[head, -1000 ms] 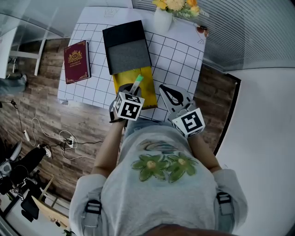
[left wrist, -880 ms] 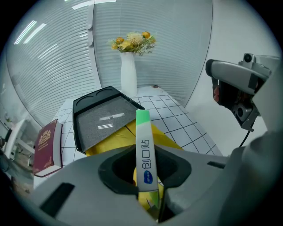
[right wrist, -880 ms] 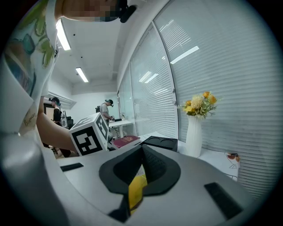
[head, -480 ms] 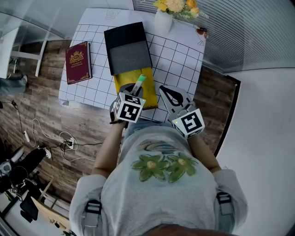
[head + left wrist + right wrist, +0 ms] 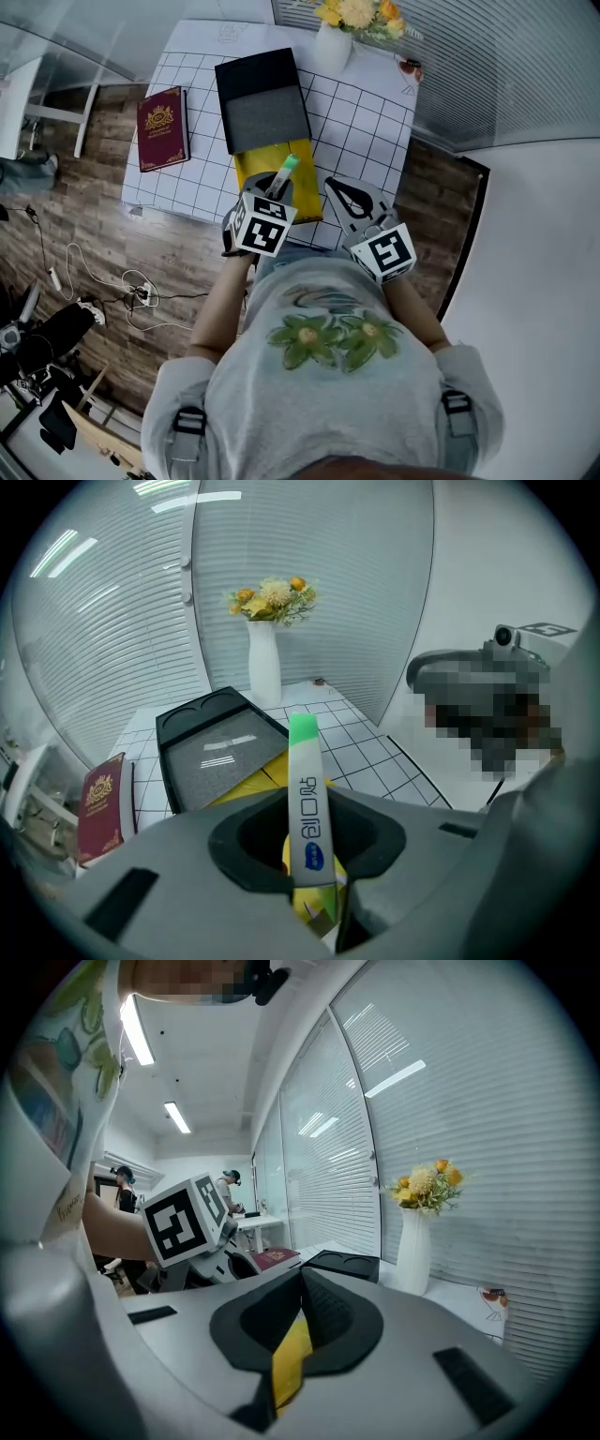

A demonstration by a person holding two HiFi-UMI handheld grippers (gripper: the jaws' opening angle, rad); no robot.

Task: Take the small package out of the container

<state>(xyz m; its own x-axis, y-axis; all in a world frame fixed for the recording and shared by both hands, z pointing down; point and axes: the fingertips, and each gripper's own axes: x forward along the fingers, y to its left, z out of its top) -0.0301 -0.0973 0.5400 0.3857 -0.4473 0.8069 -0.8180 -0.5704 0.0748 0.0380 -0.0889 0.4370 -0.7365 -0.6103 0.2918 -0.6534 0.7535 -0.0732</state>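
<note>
Left tongs (image 5: pixel 274 185) raised, package (image 5: pixel 307 803) reads 创口贴

Small package (image 5: pixel 305 799): slim white sachet, green tip, upright in left gripper (image 5: pixel 314 902) jaws, over yellow container (image 5: pixel 255 169).

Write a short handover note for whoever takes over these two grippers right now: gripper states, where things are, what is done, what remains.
Left gripper: shut on the small package, a white stick with a green end, held upright.
Right gripper: shut on the edge of the yellow container.
The container lies at the near edge of the gridded table, in front of the black tray.
Done: package gripped and raised above the container; whether its lower end is clear cannot be told.
Left: lift it free, probably set it on the table, release.
</note>
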